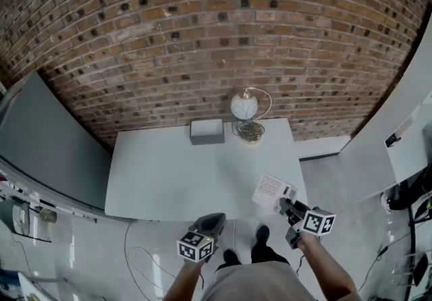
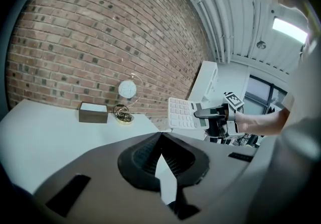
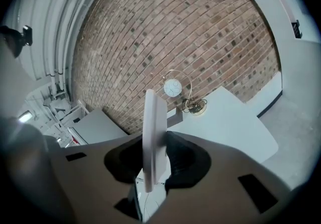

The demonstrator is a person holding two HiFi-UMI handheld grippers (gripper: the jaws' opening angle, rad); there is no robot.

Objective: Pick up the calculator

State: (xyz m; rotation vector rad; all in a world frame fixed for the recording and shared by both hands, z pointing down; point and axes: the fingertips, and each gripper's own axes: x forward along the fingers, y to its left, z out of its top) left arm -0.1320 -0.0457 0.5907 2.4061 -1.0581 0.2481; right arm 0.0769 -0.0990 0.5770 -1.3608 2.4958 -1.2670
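Note:
The white calculator (image 1: 272,193) is lifted off the white table (image 1: 169,171), above its near right corner. My right gripper (image 1: 287,204) is shut on its right end. The left gripper view shows the calculator (image 2: 185,113) key side on, with the right gripper (image 2: 208,114) clamped on its display end. In the right gripper view the calculator (image 3: 154,132) stands edge-on between the pads of the right gripper (image 3: 155,143). My left gripper (image 1: 214,220) hangs shut and empty just off the table's front edge, and its tips (image 2: 161,137) meet.
A dark box (image 1: 206,131) with a white top and a white globe on a gold ring stand (image 1: 244,107) sit at the table's far edge against the brick wall (image 1: 202,23). A grey panel (image 1: 40,138) stands to the left. Cables (image 1: 135,259) lie on the floor.

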